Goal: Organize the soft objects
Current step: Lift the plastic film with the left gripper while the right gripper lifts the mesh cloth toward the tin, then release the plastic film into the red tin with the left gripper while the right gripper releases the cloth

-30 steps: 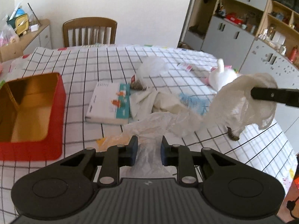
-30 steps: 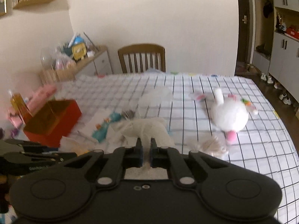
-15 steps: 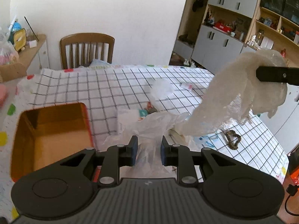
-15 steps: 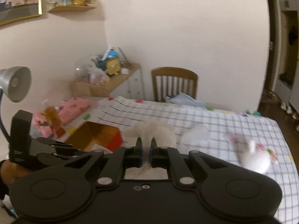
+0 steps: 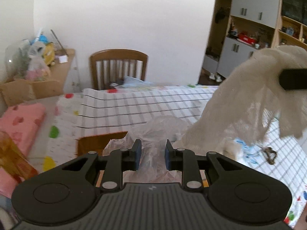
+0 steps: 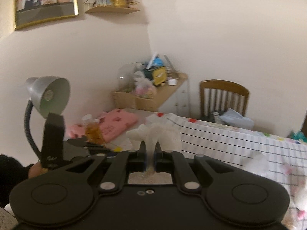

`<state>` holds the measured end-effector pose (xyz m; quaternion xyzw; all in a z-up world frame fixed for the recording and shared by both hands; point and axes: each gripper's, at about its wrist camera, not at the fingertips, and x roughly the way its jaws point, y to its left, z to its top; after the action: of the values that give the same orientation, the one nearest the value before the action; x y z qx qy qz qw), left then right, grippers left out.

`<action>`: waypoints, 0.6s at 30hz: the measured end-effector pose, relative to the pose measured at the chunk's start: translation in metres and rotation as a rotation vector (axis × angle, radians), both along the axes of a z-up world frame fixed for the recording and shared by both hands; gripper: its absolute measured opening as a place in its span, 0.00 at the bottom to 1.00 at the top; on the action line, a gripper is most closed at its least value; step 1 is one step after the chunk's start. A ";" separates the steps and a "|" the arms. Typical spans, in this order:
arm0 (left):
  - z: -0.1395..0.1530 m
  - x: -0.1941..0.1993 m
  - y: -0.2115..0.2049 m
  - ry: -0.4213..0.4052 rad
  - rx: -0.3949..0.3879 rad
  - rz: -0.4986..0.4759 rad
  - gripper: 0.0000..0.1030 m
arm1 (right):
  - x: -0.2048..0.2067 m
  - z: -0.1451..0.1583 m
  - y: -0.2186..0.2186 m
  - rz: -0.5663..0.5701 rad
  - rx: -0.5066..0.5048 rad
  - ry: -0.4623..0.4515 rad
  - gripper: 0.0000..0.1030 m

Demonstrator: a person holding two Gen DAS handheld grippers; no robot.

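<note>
Both grippers have risen, lifting the pale cloth off the checked table.

Right gripper (image 6: pixel 150 154), pinched tight on the mesh cloth (image 5: pixel 247 103), holds it high at two o'clock; left gripper (image 5: pixel 151 154), jaws narrowly parted, grips the crinkly plastic bag (image 5: pixel 163 128). Red tin (image 5: pixel 96 145) waits low at nine o'clock, likely the drop spot.

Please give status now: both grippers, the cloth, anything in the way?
Left gripper shut on plastic bag. Right gripper shut on white cloth. Path clear.
</note>
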<state>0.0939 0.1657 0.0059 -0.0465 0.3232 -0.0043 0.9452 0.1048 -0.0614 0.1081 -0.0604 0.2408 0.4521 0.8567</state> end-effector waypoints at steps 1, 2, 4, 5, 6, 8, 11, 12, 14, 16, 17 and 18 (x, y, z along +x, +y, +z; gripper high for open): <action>0.000 0.001 0.007 0.001 0.006 0.009 0.23 | -0.001 0.000 0.008 0.015 -0.001 0.001 0.06; 0.000 0.004 0.015 0.001 0.012 0.021 0.23 | -0.002 -0.001 0.016 0.030 -0.001 0.007 0.06; -0.002 0.008 0.032 0.010 0.017 0.044 0.23 | -0.005 -0.004 0.034 0.059 -0.008 0.016 0.06; -0.003 0.010 0.040 0.013 0.021 0.057 0.23 | -0.005 -0.008 0.043 0.072 -0.017 0.023 0.06; -0.005 0.012 0.047 0.018 0.027 0.062 0.23 | -0.005 -0.013 0.052 0.084 -0.027 0.032 0.07; -0.008 0.017 0.058 0.026 0.042 0.076 0.23 | -0.003 -0.023 0.067 0.094 -0.056 0.047 0.07; -0.011 0.023 0.075 0.028 0.019 0.095 0.23 | 0.006 -0.044 0.086 0.094 -0.110 0.080 0.06; -0.013 0.026 0.079 0.027 0.013 0.101 0.23 | 0.011 -0.051 0.093 0.095 -0.134 0.096 0.06; -0.017 0.034 0.085 0.037 -0.015 0.094 0.23 | 0.016 -0.065 0.103 0.085 -0.170 0.107 0.06; -0.024 0.040 0.084 0.054 -0.032 0.070 0.23 | 0.022 -0.081 0.115 0.079 -0.220 0.116 0.06; -0.027 0.043 0.083 0.062 -0.033 0.059 0.23 | 0.026 -0.089 0.122 0.071 -0.241 0.116 0.06; -0.033 0.049 0.081 0.075 -0.040 0.044 0.23 | 0.027 -0.096 0.126 0.071 -0.260 0.118 0.07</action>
<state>0.1430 0.2472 -0.0271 -0.0728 0.3574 0.0119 0.9310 0.1322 0.0645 0.0122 -0.1525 0.3447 0.4499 0.8096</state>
